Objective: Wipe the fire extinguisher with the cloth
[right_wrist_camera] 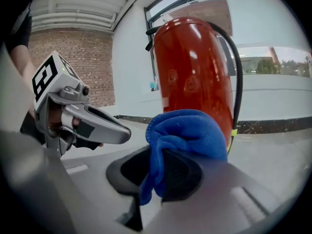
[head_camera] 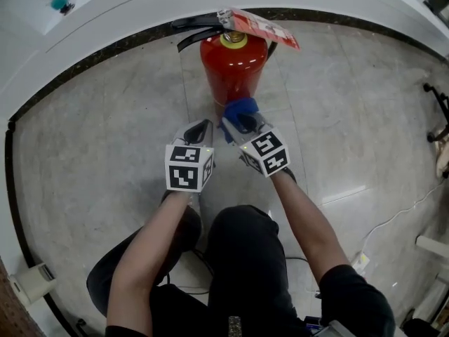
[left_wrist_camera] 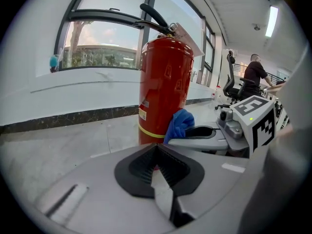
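The red metal fire extinguisher (head_camera: 233, 69) stands upright on the grey tiled floor (head_camera: 105, 139), close to the dark skirting strip at the foot of a curved white wall (head_camera: 105, 20). Its black lever handle (head_camera: 200, 25) sits on top, and a red-and-white card tag (head_camera: 263, 27) hangs over the valve. In the right gripper view a black hose (right_wrist_camera: 238, 82) runs down the cylinder's side. A yellow band (left_wrist_camera: 148, 132) circles the body low down.

The right gripper (head_camera: 242, 121) has its jaws clamped on a bunched blue fleecy cloth (head_camera: 240, 109), whose folds bulge out ahead of the jaw tips. The cloth sits at the lower front of the cylinder. It seems to press on the red wall, though no view shows the contact clearly.

The left gripper (head_camera: 200, 126) is just beside the right one, on the near side of the extinguisher and apart from it. Its jaws are closed together with nothing between them. It points down towards the base of the cylinder.

The person crouches behind both tools, dark-trousered knees (head_camera: 245, 258) at the lower edge of the head view. In the left gripper view another person (left_wrist_camera: 254, 72) sits far off beside a black office chair (left_wrist_camera: 229, 84).
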Motion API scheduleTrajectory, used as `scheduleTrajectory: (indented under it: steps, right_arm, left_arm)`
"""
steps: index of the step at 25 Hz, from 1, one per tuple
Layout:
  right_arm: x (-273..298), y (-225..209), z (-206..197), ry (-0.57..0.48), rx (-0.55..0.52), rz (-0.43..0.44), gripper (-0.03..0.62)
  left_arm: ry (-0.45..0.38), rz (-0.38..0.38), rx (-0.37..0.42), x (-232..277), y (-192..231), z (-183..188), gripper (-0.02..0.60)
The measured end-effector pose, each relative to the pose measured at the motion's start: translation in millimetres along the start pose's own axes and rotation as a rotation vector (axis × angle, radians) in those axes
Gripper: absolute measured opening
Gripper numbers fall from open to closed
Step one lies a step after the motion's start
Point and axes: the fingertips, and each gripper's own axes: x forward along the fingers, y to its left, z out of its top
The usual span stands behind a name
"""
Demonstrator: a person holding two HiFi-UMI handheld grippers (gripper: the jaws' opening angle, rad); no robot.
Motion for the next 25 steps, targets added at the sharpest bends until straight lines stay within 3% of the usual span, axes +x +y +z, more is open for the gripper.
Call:
scheduleTrajectory:
  steps: [9, 15, 21, 25]
  right_arm:
    - [63.2, 29.6, 0.1, -0.034, 0.107, -0.055, 0.055]
    - [96.0, 19.0, -9.0, -0.023, 0.173, -0.081, 0.055]
    - [71.3, 12.4, -26.6, -0.008, 0.164, -0.125, 0.055]
    - [38.1, 4.7, -40.7, -0.001, 0.135, -0.14, 0.055]
  left_arm:
    - [-0.002, 0.065, -0.031, -20.9, 37.5, -22.9, 0.006]
    - [-0.002, 0.084, -0.037, -30.0, 54.1, -34.6, 0.006]
    - [0.005, 0.085, -0.046, -26.9, 53.7, -40.7, 0.006]
    - [0.011, 0.043, -0.013, -17.1, 32.3, -36.6, 0.006]
